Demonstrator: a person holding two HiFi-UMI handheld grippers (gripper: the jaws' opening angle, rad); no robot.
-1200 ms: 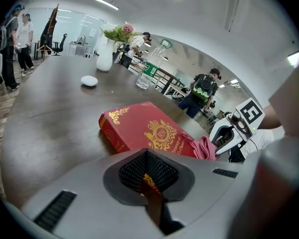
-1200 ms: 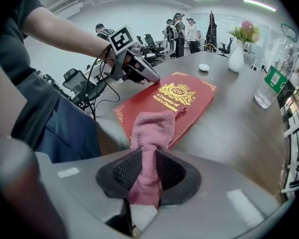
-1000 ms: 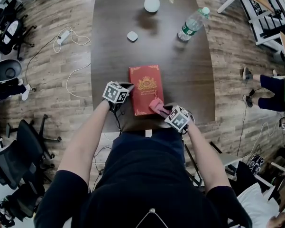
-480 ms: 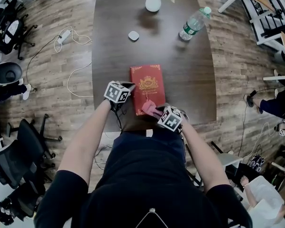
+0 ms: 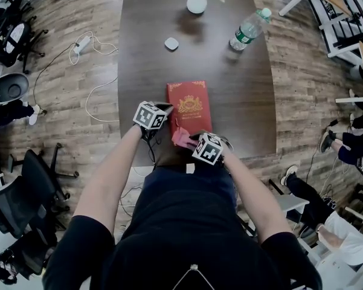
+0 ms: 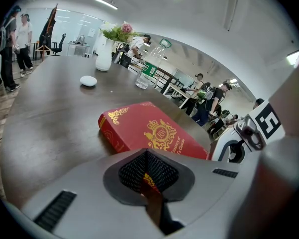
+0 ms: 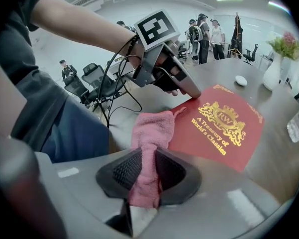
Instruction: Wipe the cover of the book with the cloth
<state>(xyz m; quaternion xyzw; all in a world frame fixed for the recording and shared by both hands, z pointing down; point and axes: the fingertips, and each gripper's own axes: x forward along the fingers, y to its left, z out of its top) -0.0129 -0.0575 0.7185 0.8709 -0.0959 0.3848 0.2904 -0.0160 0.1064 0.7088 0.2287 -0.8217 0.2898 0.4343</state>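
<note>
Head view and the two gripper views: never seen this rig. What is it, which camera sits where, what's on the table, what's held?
There is no robot arm here. A person holds a two-jaw gripper in each hand, and the cubes with square markers are part of those grippers. The head view comes from a camera on the person's head, looking steeply down. Each gripper view comes from a camera riding on that gripper, looking along its own jaws.

On the dark table are a red book, a vase of flowers, a plastic bottle and a small white object.

The left gripper is closed on the book's near corner, apparently steadying it. The right gripper is closed on a pink cloth, which lies at the near edge of the book.
</note>
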